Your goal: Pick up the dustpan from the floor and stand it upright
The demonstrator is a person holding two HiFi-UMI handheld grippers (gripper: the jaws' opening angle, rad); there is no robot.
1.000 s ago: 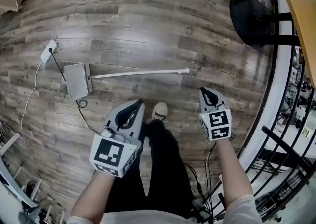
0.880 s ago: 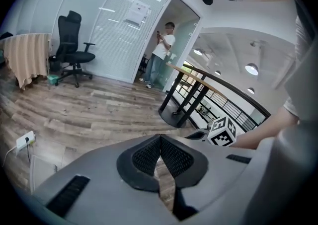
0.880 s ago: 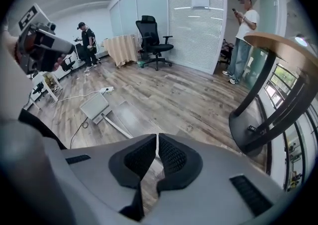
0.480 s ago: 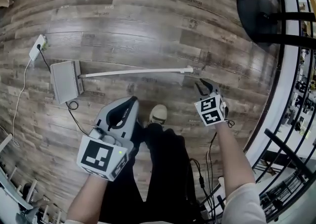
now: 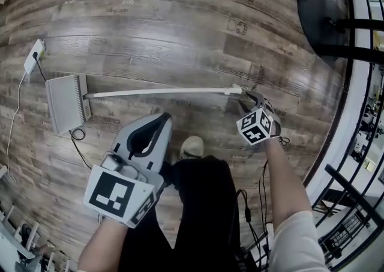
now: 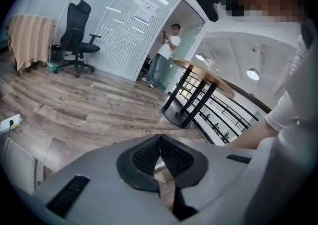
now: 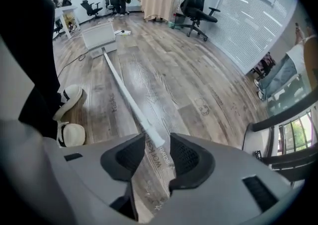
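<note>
The dustpan lies flat on the wooden floor: its grey pan [image 5: 65,102] at the left, its long white handle [image 5: 162,92] running right. My right gripper [image 5: 247,101] points down at the handle's free end. Its jaws have just been opening and stand apart. In the right gripper view the handle's tip [image 7: 153,138] lies between the jaws of the right gripper [image 7: 158,152], with the pads not pressing on it, and the pan [image 7: 99,37] shows far off. My left gripper [image 5: 157,122] hovers over the person's leg, shut and empty [image 6: 159,139].
A white power strip [image 5: 33,56] and its cable lie left of the pan, with a black cable loop [image 5: 78,136] below it. A black table base [image 5: 324,18] stands at the upper right, a railing [image 5: 354,205] along the right. The person's shoe [image 5: 192,146] is near the handle.
Both grippers have come down toward the floor. The right one dropped to the handle's end, rolled, and its jaws went from shut to open. The left stayed shut.
</note>
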